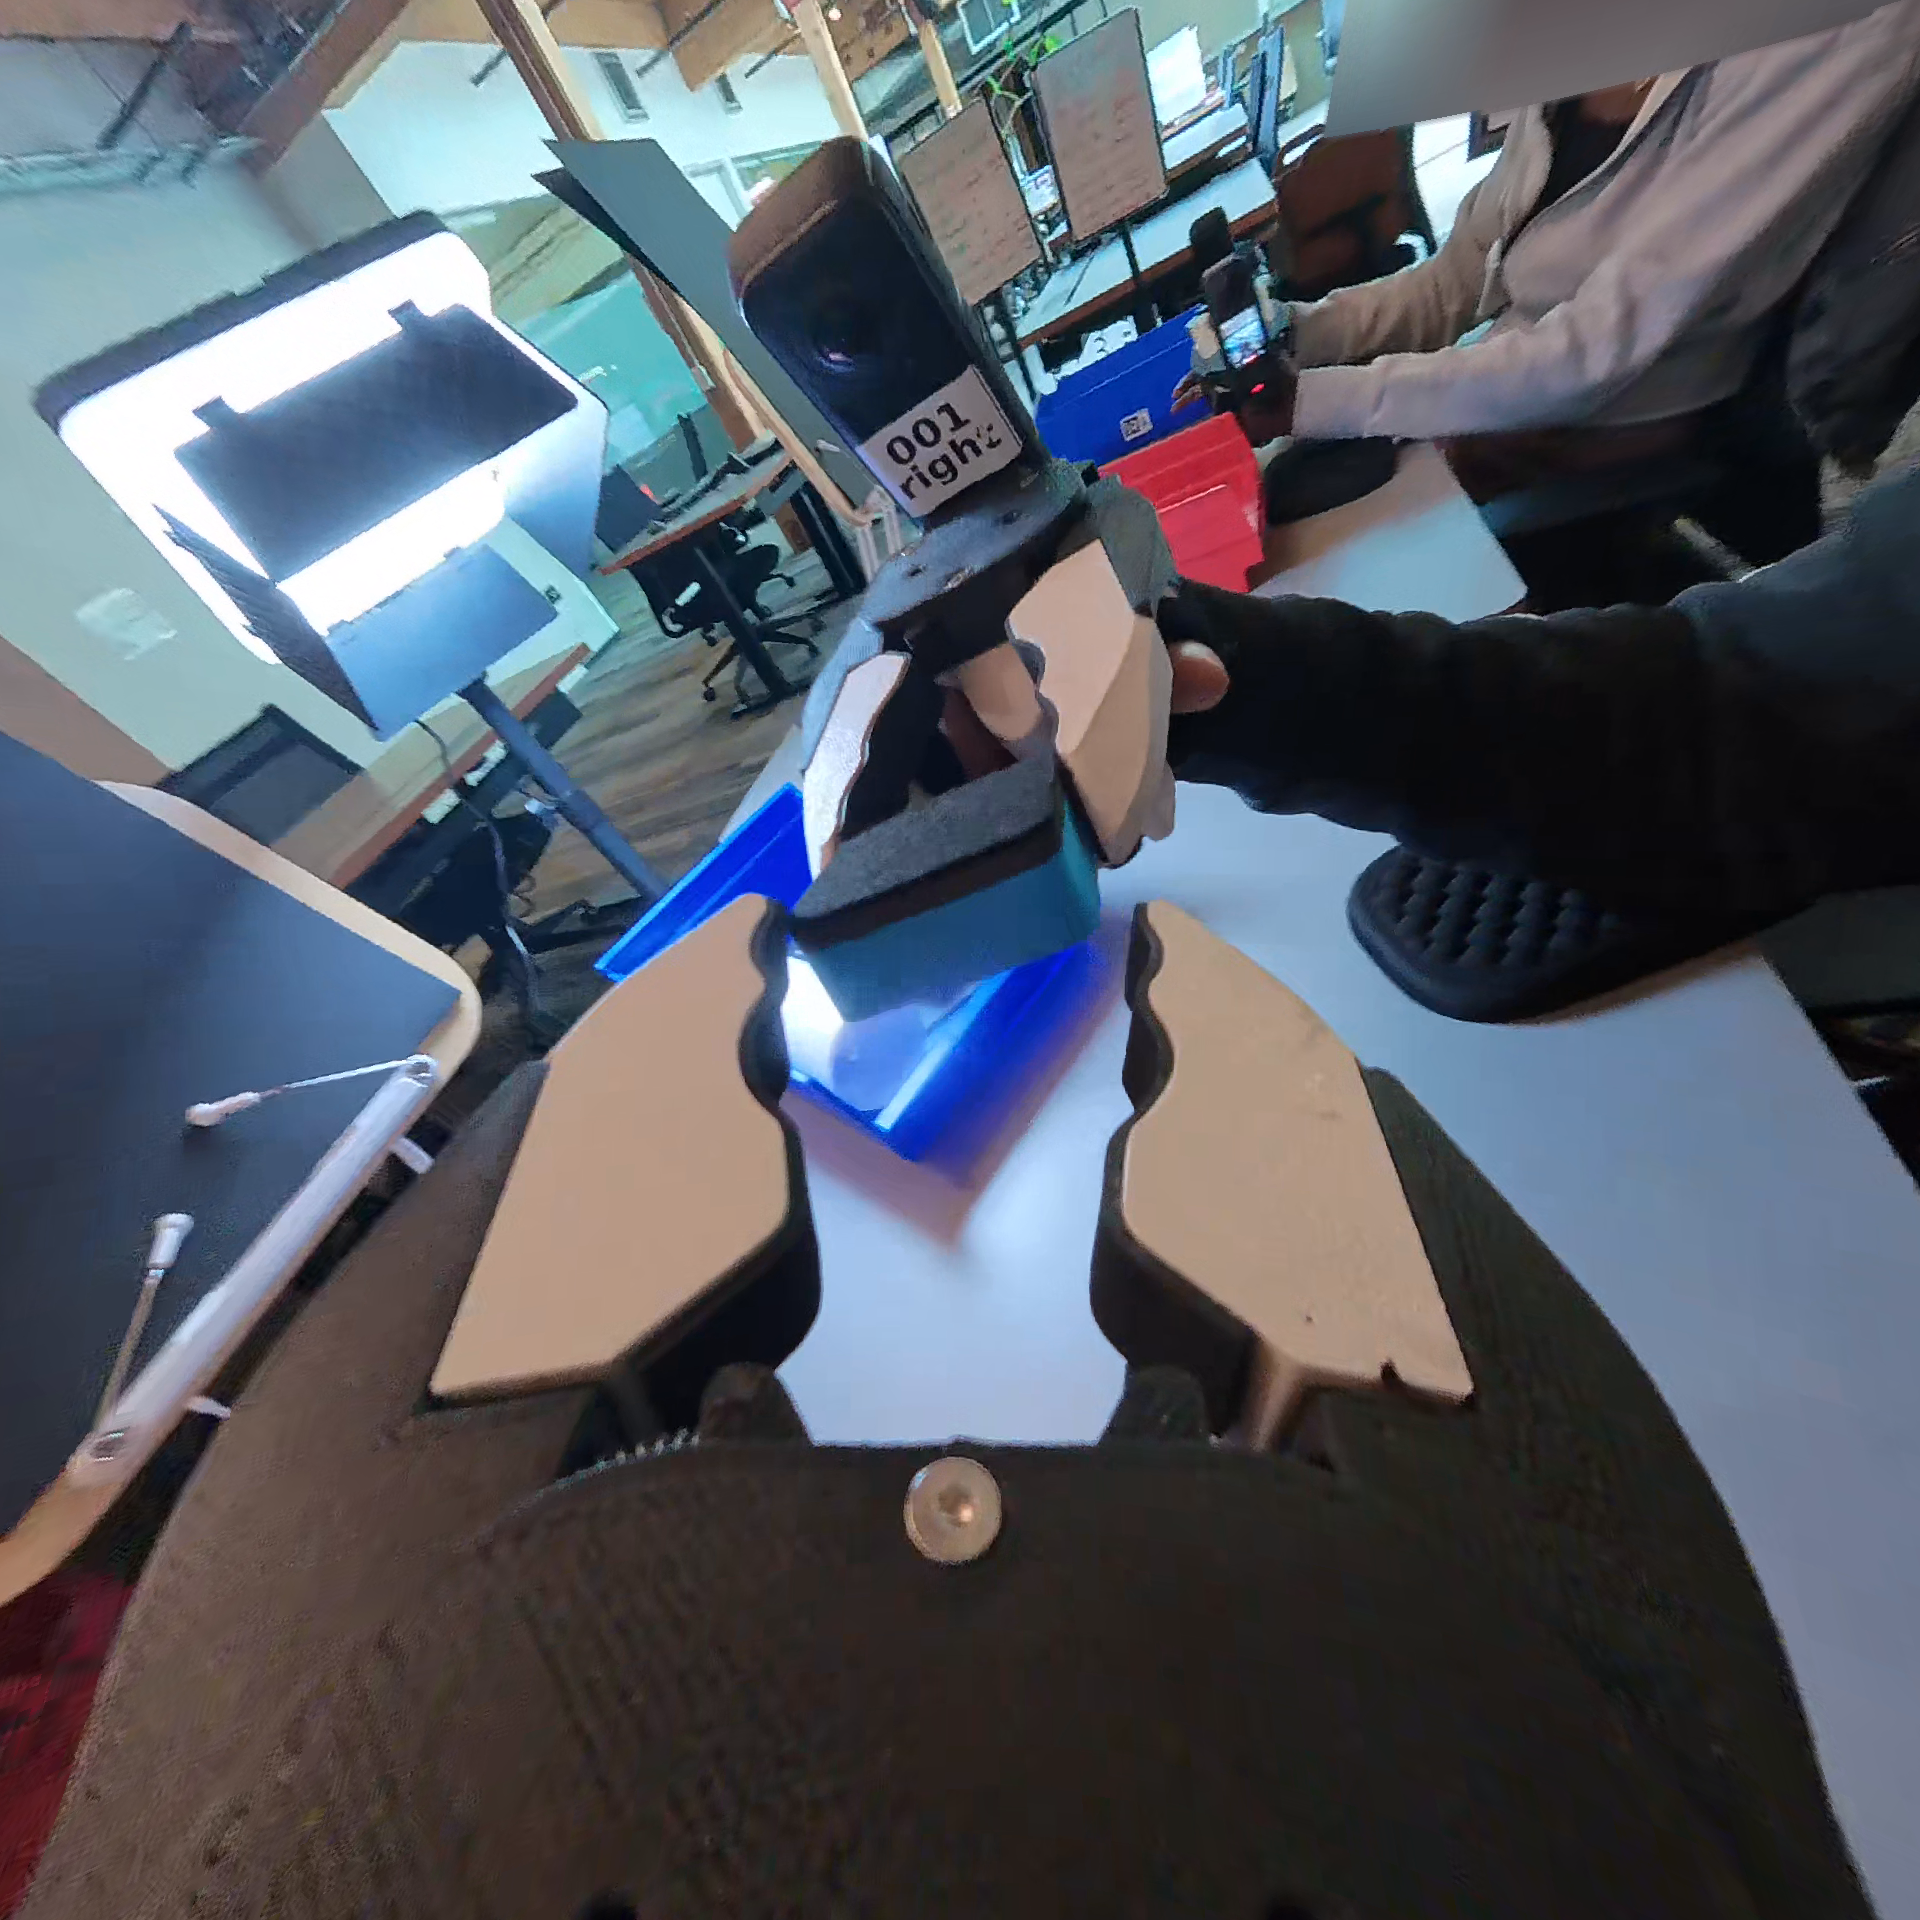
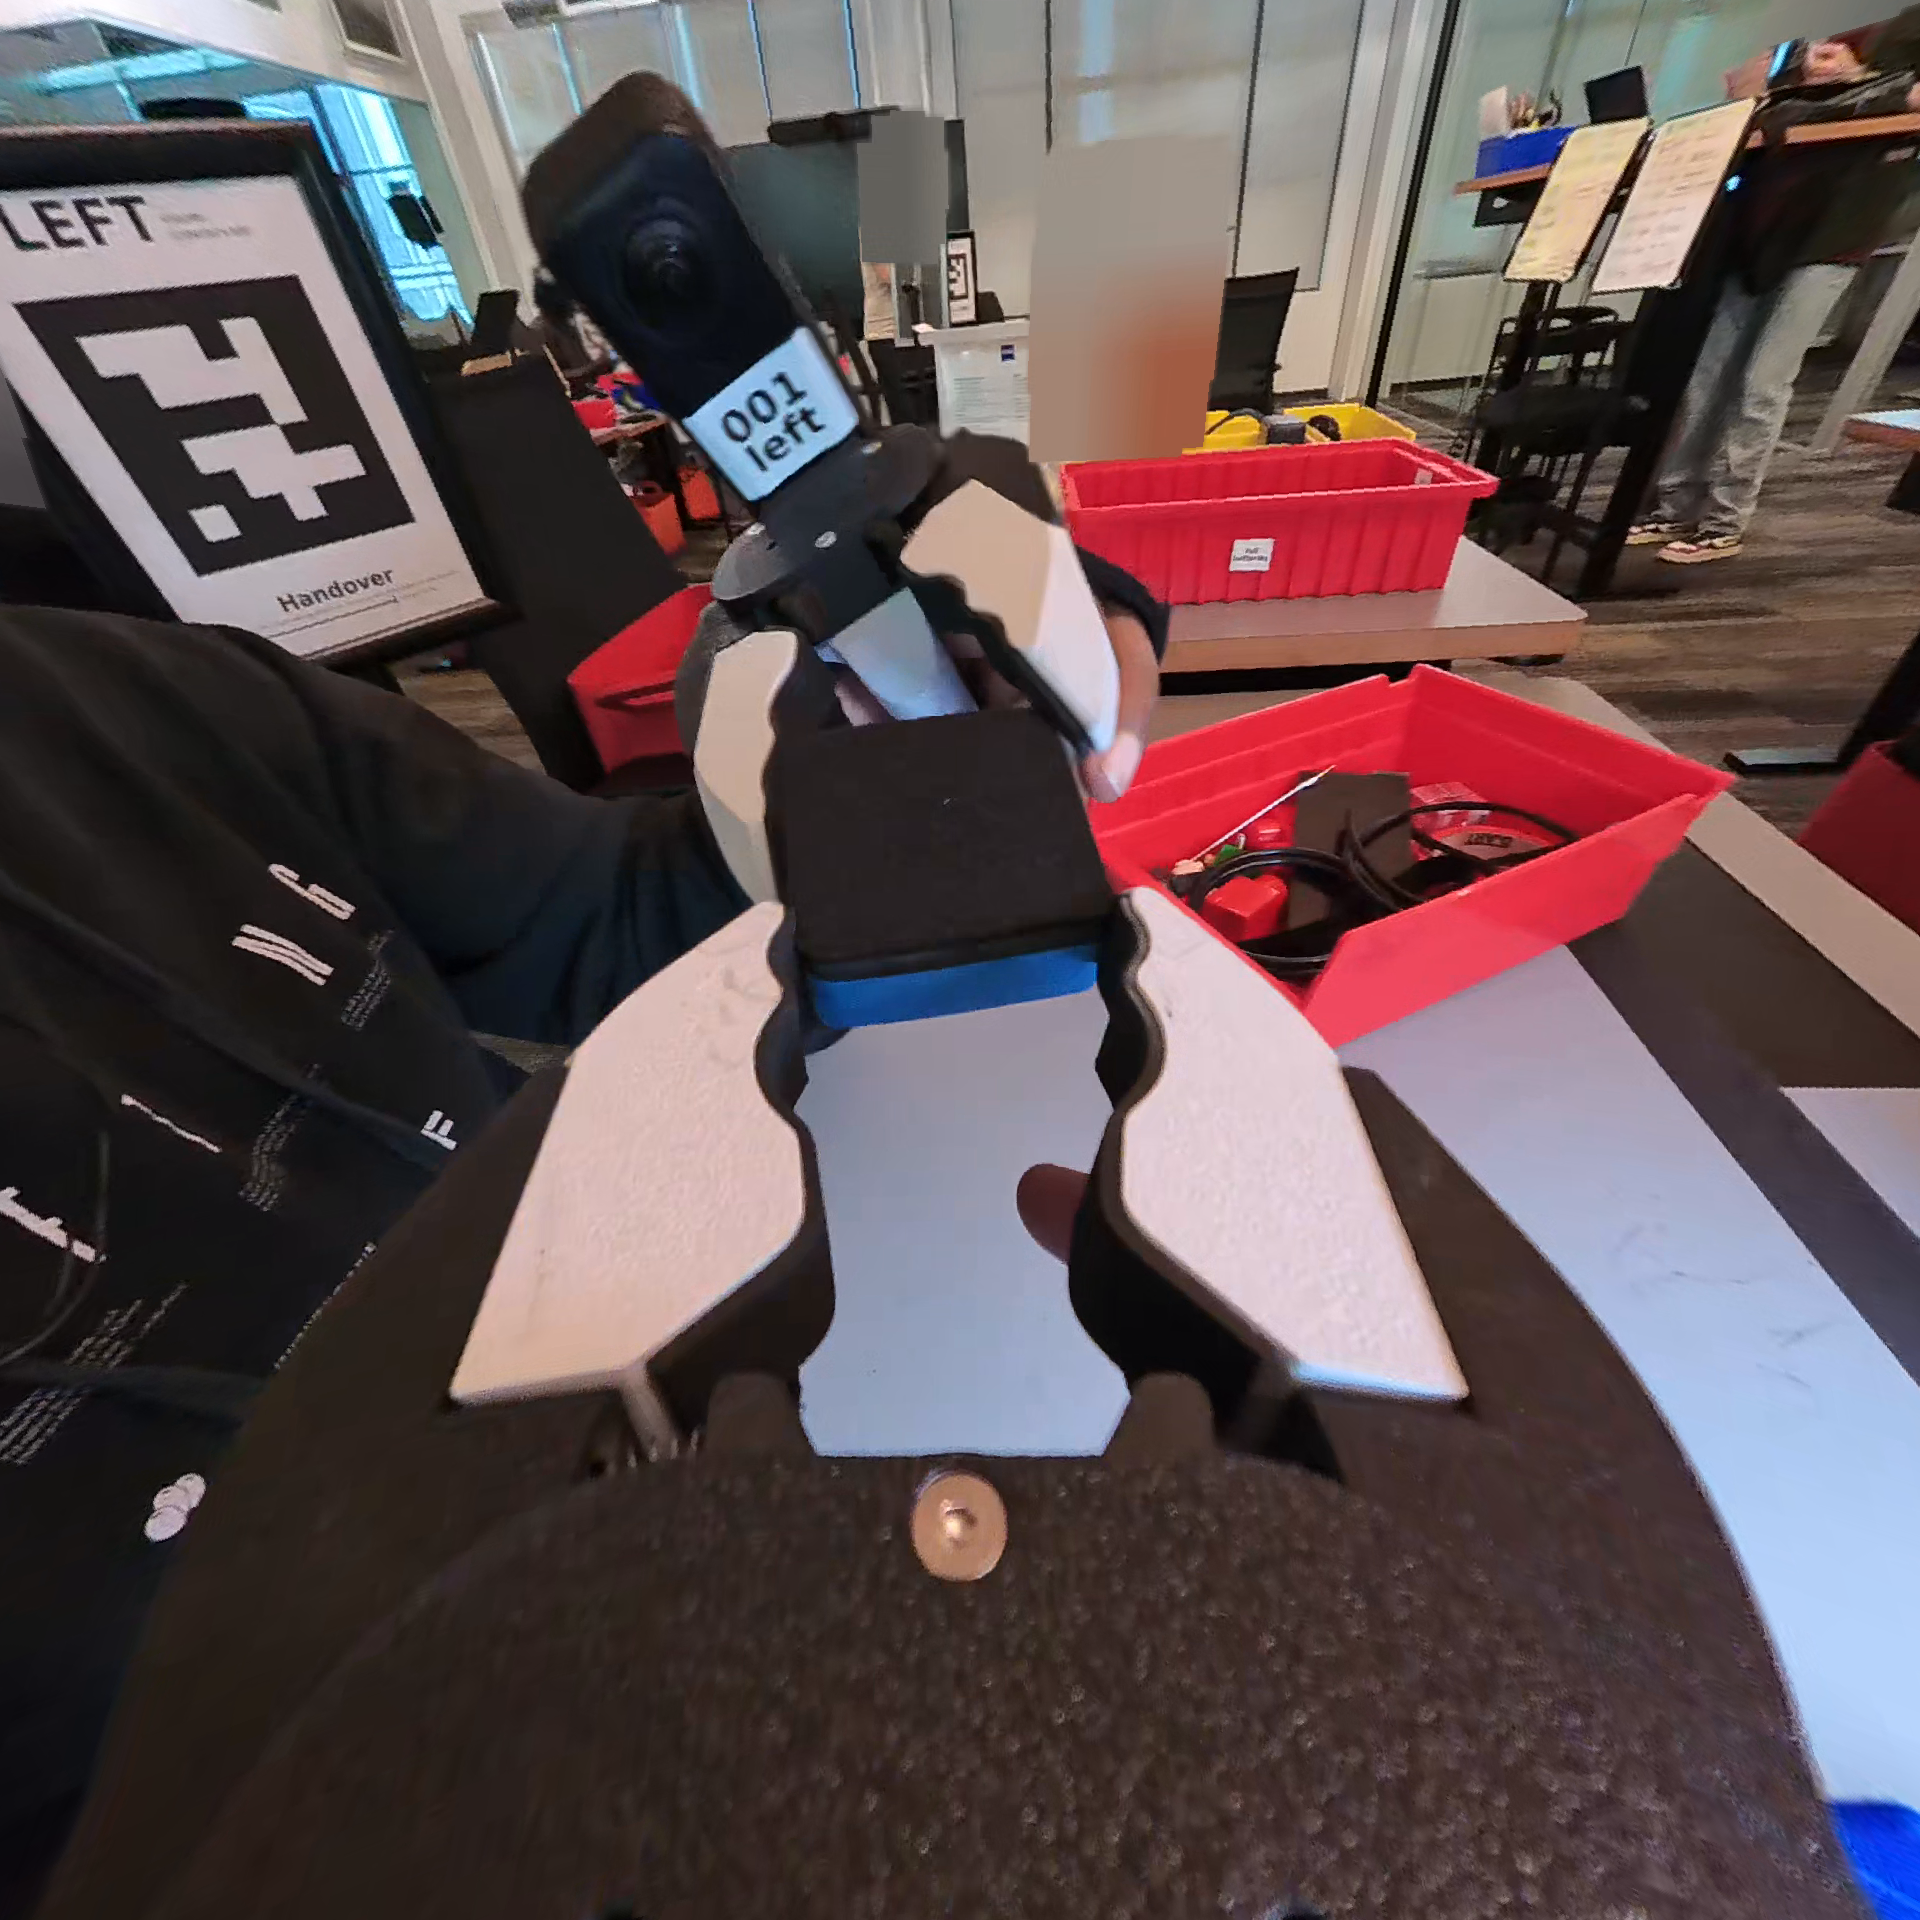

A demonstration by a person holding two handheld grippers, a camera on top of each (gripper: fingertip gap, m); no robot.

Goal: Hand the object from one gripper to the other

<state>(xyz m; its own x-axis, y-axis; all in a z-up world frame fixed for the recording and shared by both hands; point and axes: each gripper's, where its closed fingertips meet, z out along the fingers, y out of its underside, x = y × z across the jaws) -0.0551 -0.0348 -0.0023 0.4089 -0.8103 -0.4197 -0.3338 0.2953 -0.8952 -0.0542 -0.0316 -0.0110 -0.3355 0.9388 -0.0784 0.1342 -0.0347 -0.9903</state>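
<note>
The handover is sitting at its midpoint. The right gripper (image 2: 951, 977) is clenching the near end of the block (image 2: 940, 831), a black foam slab on a blue base, its two fingertips pressing the block's sides. The block is hanging in the air above the bench (image 1: 1403, 1195), over a blue bin (image 1: 935, 1091), and its far end is reaching into the mouth of the left gripper (image 1: 951, 935). The left gripper is standing spread: in its own view one fingertip is lying just beside the block's corner while the other is standing clear, so it is not yet gripping. The next move, by this reading, is calling for the left gripper to centre on the block's free end and squeeze on its flat sides, and only then for the right gripper to let go and back away; releasing sooner would likely be dropping the block into the bin.
</note>
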